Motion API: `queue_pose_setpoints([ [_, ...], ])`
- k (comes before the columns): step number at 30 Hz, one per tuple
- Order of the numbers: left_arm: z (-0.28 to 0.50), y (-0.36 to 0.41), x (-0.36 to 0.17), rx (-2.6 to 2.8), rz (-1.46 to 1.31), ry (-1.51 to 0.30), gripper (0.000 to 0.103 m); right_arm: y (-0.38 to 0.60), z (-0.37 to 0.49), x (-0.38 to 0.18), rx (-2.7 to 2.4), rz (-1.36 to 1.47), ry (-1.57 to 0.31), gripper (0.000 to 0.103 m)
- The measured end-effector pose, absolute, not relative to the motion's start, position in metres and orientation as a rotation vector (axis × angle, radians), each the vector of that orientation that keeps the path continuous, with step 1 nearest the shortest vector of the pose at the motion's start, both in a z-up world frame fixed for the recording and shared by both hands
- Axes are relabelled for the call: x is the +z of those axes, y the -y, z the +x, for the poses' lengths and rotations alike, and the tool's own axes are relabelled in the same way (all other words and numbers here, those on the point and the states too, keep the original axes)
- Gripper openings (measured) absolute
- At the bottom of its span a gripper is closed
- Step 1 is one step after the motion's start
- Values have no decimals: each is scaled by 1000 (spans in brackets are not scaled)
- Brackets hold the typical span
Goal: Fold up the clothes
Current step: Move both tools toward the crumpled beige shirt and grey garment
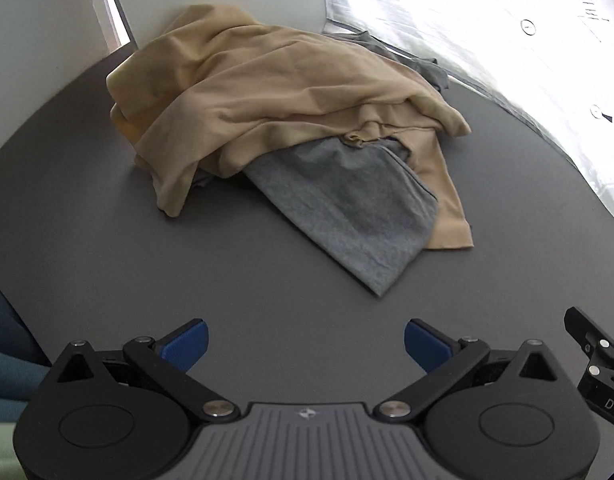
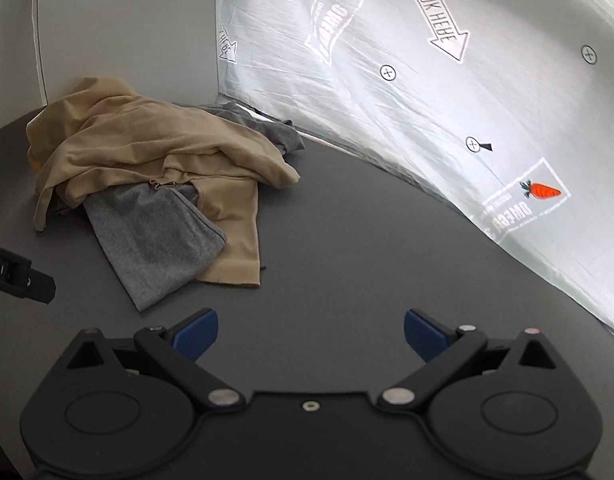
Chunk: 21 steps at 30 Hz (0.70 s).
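- Your left gripper (image 1: 305, 344) — jaws spread wide, blue pads (image 1: 185, 345) well apart, nothing between them. It hangs over bare table, short of the clothes.
- Your right gripper (image 2: 311, 334) — likewise released, blue pads (image 2: 425, 334) wide apart and holding nothing, over bare table to the right of the pile. Part of its black body shows at the right edge of your left view; part of the left tool shows at the left edge of your right view.
- Table (image 1: 107, 240) — dark grey, matte; it carries the whole pile.
- Grey garment (image 1: 347, 216) — nearest item to both tools. One flat end juts out from under the tan cloth toward you, its corner pointing at your left gripper, lying partly on the table and partly on the tan hem.
- Tan garment (image 1: 267, 92) — crumpled heap on top of the grey one, unfolded; one hemmed panel lies flat on the table just right of the grey end.
- More grey cloth (image 2: 267, 124) — peeks out behind the heap, against the backdrop's foot; same garment or another, you cannot tell.
- White sheet (image 2: 427, 120) — backdrop along the table's far and right side, printed with carrots, arrows and cross marks.
- Pale wall (image 2: 127, 32) — behind the heap, left of the sheet.
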<state>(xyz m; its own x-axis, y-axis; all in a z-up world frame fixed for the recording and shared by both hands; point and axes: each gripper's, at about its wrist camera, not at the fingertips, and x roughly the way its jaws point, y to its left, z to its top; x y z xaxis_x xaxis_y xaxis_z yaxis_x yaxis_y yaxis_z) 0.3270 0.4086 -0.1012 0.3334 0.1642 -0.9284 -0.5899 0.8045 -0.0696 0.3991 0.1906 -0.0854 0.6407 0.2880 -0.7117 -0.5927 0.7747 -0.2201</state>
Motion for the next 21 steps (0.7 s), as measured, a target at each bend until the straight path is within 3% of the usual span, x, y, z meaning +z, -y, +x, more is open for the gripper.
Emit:
queue_pose_setpoints([
  [6, 373, -493, -145, 536, -470, -1211, 103, -313, 456, -98, 615, -652, -564, 99],
  [10, 392, -527, -166, 575, -522, -1253, 103, -375, 492, -110, 719, -715, -560, 93],
  [16, 402, -548, -188, 591, -586, -1304, 103, -433, 520, -144, 861, -815, -556, 79],
  [21, 404, -556, -199, 599, -601, -1338, 103, -443, 513, -161, 910, -892, -484, 74],
])
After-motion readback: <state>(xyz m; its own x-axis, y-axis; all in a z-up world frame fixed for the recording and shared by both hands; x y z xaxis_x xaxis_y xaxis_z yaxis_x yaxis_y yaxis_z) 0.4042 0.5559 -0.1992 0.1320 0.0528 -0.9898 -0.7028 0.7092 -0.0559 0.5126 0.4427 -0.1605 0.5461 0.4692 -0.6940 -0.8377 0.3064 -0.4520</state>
